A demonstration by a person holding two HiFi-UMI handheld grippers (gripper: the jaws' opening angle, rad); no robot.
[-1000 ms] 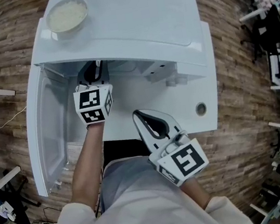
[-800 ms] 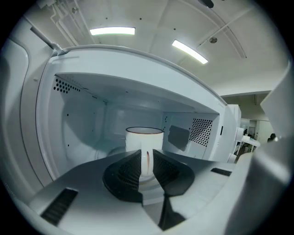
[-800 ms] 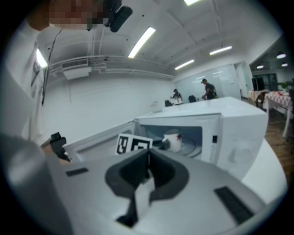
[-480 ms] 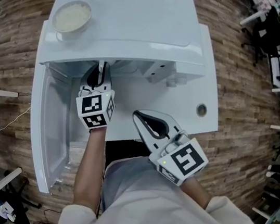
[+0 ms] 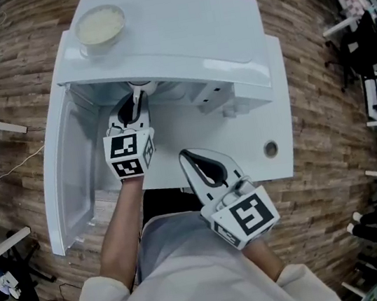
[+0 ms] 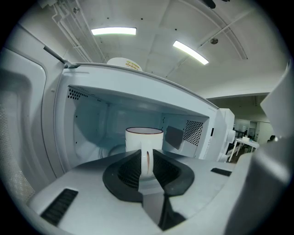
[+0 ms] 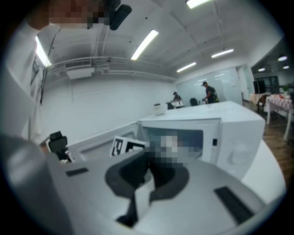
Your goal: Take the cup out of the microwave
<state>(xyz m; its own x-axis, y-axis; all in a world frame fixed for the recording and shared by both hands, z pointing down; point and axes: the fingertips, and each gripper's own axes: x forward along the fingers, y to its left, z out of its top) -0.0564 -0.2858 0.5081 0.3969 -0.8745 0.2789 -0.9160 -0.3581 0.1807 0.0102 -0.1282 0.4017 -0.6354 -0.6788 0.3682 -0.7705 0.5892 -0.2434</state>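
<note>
Pinching the handle of the upright, dark-rimmed white ceramic cup, your left claw reaches into the open white box-shaped microwave, and the cup is at the cavity's mouth. Your right claw, pressed together and empty, hangs in front of the microwave.

Cup inside microwave, bowl on top.
</note>
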